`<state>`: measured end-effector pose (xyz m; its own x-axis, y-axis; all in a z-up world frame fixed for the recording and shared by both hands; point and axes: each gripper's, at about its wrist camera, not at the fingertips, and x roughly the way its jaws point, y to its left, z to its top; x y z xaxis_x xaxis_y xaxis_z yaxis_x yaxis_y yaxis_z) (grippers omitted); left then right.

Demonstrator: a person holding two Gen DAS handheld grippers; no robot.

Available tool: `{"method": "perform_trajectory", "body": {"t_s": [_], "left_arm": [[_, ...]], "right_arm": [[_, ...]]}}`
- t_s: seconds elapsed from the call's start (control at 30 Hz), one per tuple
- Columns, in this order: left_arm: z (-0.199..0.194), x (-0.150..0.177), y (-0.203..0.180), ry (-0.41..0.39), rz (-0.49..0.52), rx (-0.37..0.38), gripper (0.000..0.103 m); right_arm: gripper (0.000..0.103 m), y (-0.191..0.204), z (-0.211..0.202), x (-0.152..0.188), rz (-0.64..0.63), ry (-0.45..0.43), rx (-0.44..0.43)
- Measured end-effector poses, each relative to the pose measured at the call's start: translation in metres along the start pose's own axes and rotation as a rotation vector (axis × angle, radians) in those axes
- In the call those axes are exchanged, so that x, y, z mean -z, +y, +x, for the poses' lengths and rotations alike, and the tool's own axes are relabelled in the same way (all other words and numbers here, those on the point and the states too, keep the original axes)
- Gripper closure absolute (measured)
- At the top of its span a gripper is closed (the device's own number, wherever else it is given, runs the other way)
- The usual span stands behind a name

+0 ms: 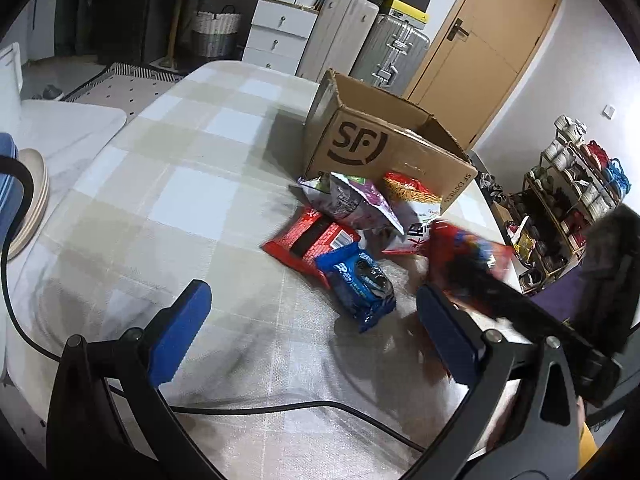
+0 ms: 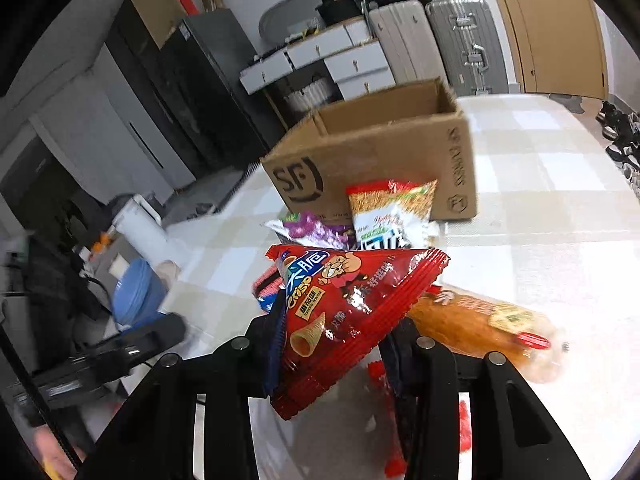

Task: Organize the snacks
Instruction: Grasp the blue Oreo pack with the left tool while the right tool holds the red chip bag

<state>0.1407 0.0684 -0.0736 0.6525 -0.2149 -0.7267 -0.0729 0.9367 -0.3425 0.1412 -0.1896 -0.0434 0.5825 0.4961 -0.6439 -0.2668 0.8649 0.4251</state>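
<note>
My right gripper [image 2: 336,352] is shut on a red bag of cone crisps [image 2: 352,304], held just above the checked tablecloth [image 1: 192,184]. In the left wrist view that bag [image 1: 468,252] shows blurred at the right. Ahead stands an open cardboard box [image 2: 380,152] [image 1: 384,148] marked SF. In front of the box lie a purple and silver bag [image 1: 356,200], a red and white bag [image 1: 412,196], a flat red pack [image 1: 316,240] and a blue cookie pack [image 1: 360,280]. An orange packet [image 2: 480,328] lies to the right of the held bag. My left gripper [image 1: 316,320] is open, low over the cloth just short of the cookie pack.
A black cable [image 1: 280,404] crosses the cloth near me. A stack of plates [image 1: 32,200] sits at the left on a white counter. A blue bowl [image 2: 136,292] stands off the table's left side. A shoe rack [image 1: 568,216], suitcases [image 1: 396,52] and drawers stand behind the table.
</note>
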Motion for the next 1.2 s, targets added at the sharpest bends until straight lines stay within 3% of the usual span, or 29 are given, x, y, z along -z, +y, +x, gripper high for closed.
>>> {"method": "perform_trajectory", "body": {"t_s": [0.2, 0.33, 0.67, 0.77, 1.07, 1.2], "left_arm": [[0.011, 0.004, -0.008, 0.025, 0.016, -0.012, 0.001], [0.023, 0.009, -0.018, 0.049, 0.037, -0.026, 0.001], [0.073, 0.011, -0.059, 0.091, 0.080, -0.119, 0.001], [0.089, 0.009, -0.061, 0.120, 0.050, -0.120, 0.001], [0.118, 0.008, -0.066, 0.142, 0.049, -0.230, 0.001], [0.124, 0.009, -0.068, 0.131, 0.080, -0.251, 0.008]], "right_arm": [[0.063, -0.012, -0.047, 0.001, 0.041, -0.087, -0.015], [0.062, -0.020, -0.062, 0.009, 0.064, -0.095, -0.003], [0.062, -0.022, -0.064, 0.018, 0.032, -0.083, 0.034], [0.062, -0.025, -0.063, 0.020, 0.034, -0.069, 0.043], [0.062, -0.030, -0.064, 0.018, 0.052, -0.058, 0.027], [0.062, -0.026, -0.064, 0.019, 0.030, -0.056, 0.018]]}}
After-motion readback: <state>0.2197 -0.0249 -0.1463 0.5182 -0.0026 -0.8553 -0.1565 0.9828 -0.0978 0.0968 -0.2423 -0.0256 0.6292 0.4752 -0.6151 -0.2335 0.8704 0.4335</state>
